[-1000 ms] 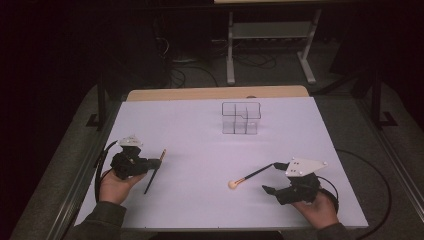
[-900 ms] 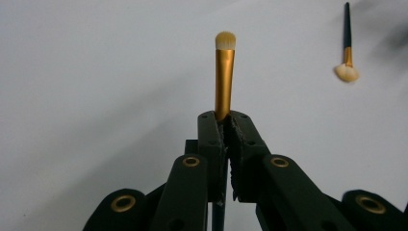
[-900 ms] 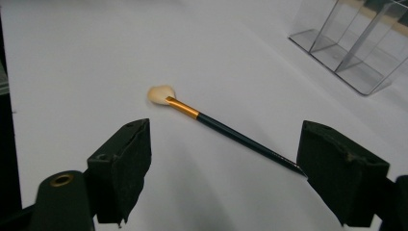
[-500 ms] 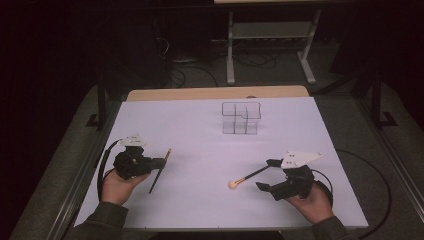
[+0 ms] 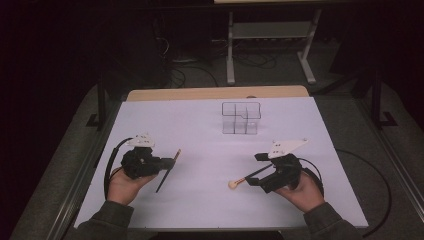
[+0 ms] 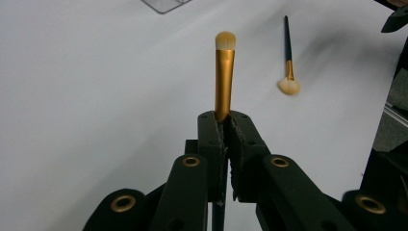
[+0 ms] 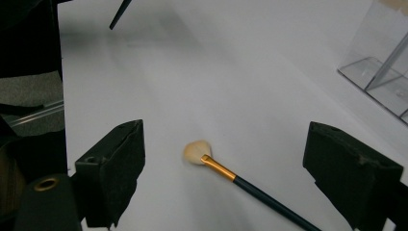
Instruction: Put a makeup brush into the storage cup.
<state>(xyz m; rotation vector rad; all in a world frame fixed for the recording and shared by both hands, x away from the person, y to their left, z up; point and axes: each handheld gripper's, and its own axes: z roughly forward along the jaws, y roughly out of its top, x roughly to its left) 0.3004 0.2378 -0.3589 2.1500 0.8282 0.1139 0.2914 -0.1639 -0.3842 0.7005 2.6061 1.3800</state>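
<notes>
My left gripper [image 5: 168, 162] [image 6: 225, 118] is shut on the dark handle of a small brush [image 5: 172, 157] [image 6: 224, 72], whose gold ferrule and pale tip stick out beyond the jaws. A second brush [image 5: 245, 178] [image 7: 226, 171] [image 6: 287, 57], with a dark handle, gold ferrule and fluffy cream head, lies flat on the white table [image 5: 200, 125]. My right gripper [image 5: 255, 169] [image 7: 231, 139] hovers over it, open. Its jaws have just been opening; the brush lies below and between them, untouched by the pads.
A clear acrylic organizer [image 5: 241, 118] [image 7: 385, 72] with several compartments stands at the back centre of the table. A wooden edge [image 5: 215, 93] runs along the far side. Cables trail from both grippers off the table's sides.
My left gripper has moved right with the small brush. My right gripper has shifted left over the lying brush and its jaws stand wider.
</notes>
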